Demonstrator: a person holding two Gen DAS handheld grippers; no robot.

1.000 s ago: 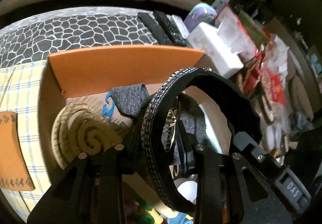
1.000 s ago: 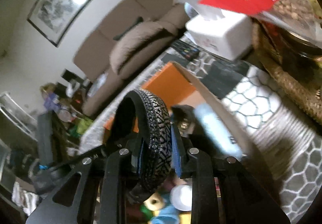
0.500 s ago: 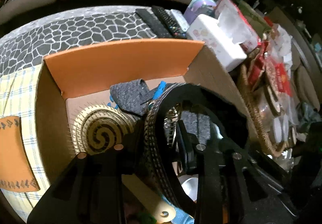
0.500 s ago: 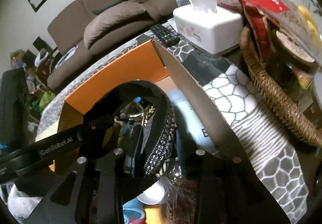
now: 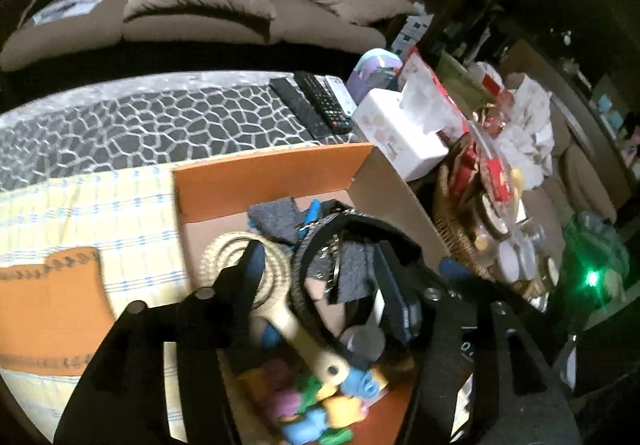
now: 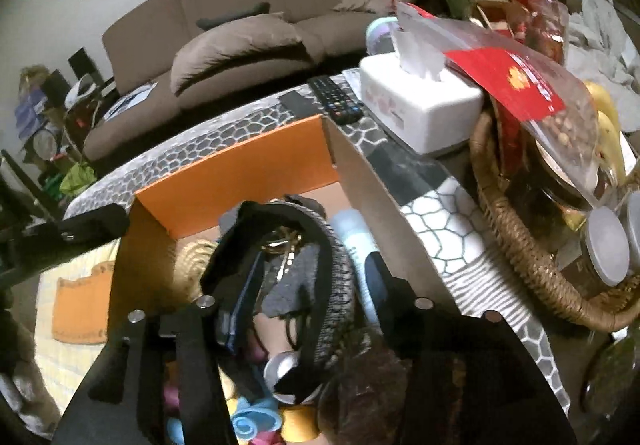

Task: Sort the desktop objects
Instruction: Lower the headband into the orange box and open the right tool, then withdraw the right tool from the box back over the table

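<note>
A black studded headband [image 5: 304, 285] lies in the orange cardboard box [image 5: 272, 173], on top of other items; it also shows in the right wrist view [image 6: 336, 285]. My left gripper [image 5: 320, 269] is open, its fingers spread to either side of the headband. My right gripper [image 6: 312, 277] is open too, its fingers spread around the headband, over the same box [image 6: 240, 173]. A woven round fan [image 5: 276, 277], grey cloth [image 5: 276, 217], keys [image 6: 280, 245] and a pale blue tube [image 6: 352, 233] lie in the box.
A white tissue box [image 6: 420, 105], remotes [image 5: 316, 101] and a wicker basket [image 6: 520, 245] of snack bags stand to the right. A yellow checked cloth [image 5: 80, 213] with an orange leather piece [image 5: 48, 301] lies left. Colourful small toys [image 5: 312, 409] fill the box's near end.
Both grippers opened and let go of the headband, which now rests in the box. Both have drawn back and up a little.
</note>
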